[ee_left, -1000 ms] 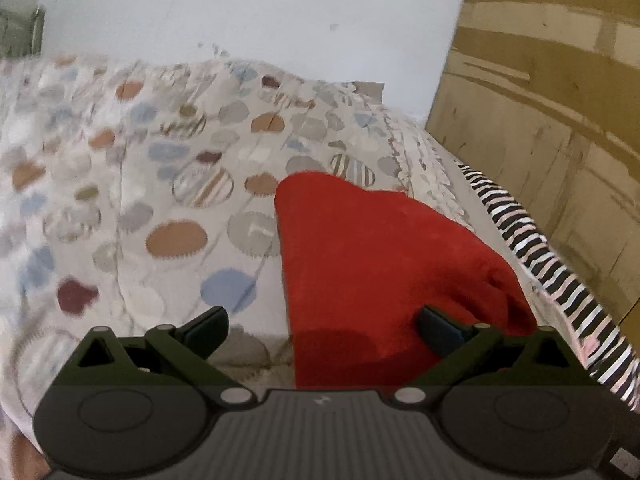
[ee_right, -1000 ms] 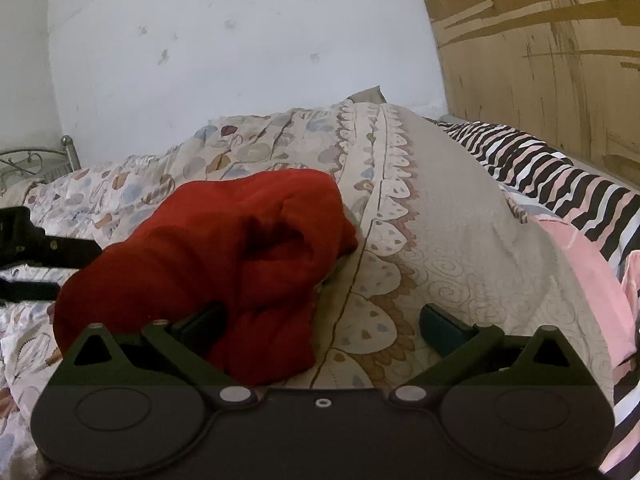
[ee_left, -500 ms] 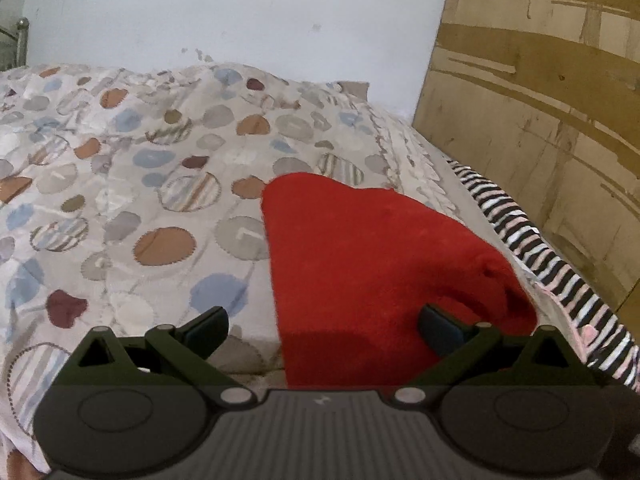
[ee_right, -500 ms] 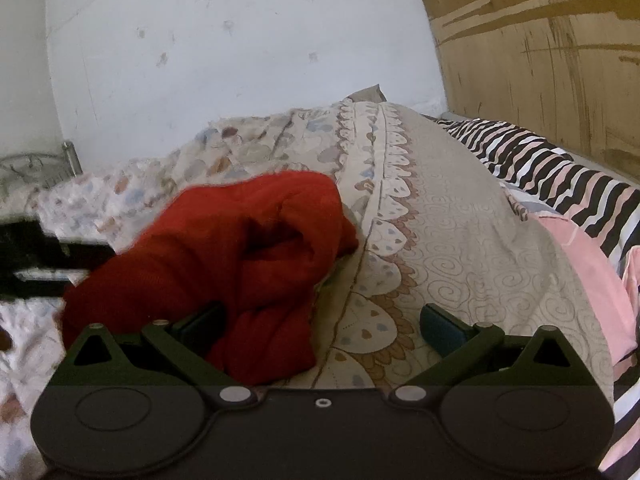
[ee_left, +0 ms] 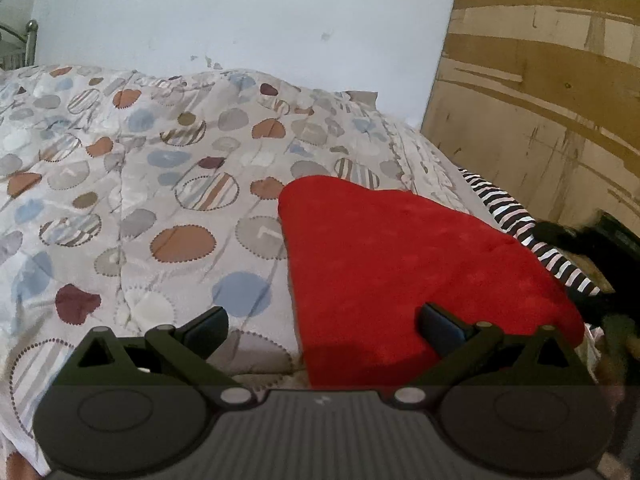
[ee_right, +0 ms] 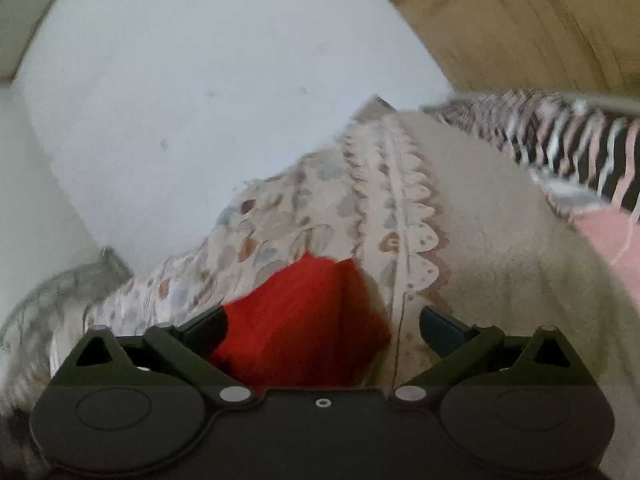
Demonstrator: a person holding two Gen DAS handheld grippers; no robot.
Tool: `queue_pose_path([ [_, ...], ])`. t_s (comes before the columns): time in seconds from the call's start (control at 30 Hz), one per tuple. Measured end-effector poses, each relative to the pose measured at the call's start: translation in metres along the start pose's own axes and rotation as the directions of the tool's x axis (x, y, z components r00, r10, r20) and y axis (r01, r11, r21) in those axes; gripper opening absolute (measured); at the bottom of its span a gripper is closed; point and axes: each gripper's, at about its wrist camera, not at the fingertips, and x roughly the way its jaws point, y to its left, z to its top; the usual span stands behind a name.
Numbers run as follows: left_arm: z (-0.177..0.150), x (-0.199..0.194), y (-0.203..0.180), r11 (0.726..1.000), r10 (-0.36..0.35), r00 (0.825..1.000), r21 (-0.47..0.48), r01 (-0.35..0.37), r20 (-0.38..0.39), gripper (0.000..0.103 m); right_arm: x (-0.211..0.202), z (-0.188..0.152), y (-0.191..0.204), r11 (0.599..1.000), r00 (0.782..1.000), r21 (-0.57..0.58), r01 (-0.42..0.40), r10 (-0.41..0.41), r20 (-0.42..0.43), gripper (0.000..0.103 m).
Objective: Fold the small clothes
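Since the earlier frames the right gripper (ee_right: 322, 322) has swung and rolled, so its view now tilts and blurs, and the red garment (ee_left: 404, 264) that lay bunched ahead of it now shows as a flatter patch between its jaws. Those jaws have just been closing slightly yet stand spread, pads clear of the cloth; red fabric lies between them without being pinched. The left gripper (ee_left: 322, 322) has barely shifted. Its jaws are spread wide: the right-hand jaw sits over the garment's near part, the left-hand jaw over the patterned quilt (ee_left: 160, 200), and no pad presses on anything.

The garment lies on the bed, spread roughly flat ahead of the left jaws, its far corner pointing away. A striped cloth (ee_left: 520, 216) lies beyond its right edge, beside a wooden board (ee_left: 540, 100).

Assessment: the fabric looks soft, fleecy, light and limp. It should drape and sag when lifted and will not hold a crease unaided. Best hold appears to be the near edge or a corner, pinching a single layer clear of the quilt beneath.
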Motion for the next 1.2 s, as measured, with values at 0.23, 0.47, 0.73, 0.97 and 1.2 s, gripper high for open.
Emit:
queue_pose_path([
  [0.23, -0.007, -0.002, 0.004, 0.998, -0.010, 1.000, -0.057, 0.010, 0.008, 0.103, 0.060, 0.012, 0.004, 0.997, 0.993, -0.040, -0.066, 0.061, -0.100, 0.021],
  [0.47, -0.010, -0.003, -0.002, 0.999, 0.007, 1.000, -0.054, -0.005, 0.028, 0.103, 0.061, 0.021, 0.037, 0.942, 0.995, -0.322, -0.095, 0.084, -0.048, 0.019],
  [0.73, 0.015, -0.010, 0.002, 0.997, -0.045, 0.999, -0.061, 0.047, 0.021, 0.103, 0.073, 0.026, -0.016, 0.995, 0.990, -0.066, -0.073, 0.064, -0.125, 0.056],
  [0.97, 0.028, 0.011, -0.004, 0.962, -0.222, 0.975, -0.169, 0.215, -0.027, 0.103, 0.098, 0.036, -0.020, 0.994, 0.969, 0.016, -0.109, 0.110, -0.222, 0.084],
  [1.2, 0.004, 0.024, -0.035, 0.985, -0.150, 0.985, 0.074, 0.157, -0.087, 0.103, 0.100, 0.017, -0.027, 0.992, 0.960, -0.014, -0.128, 0.120, -0.251, 0.078],
])
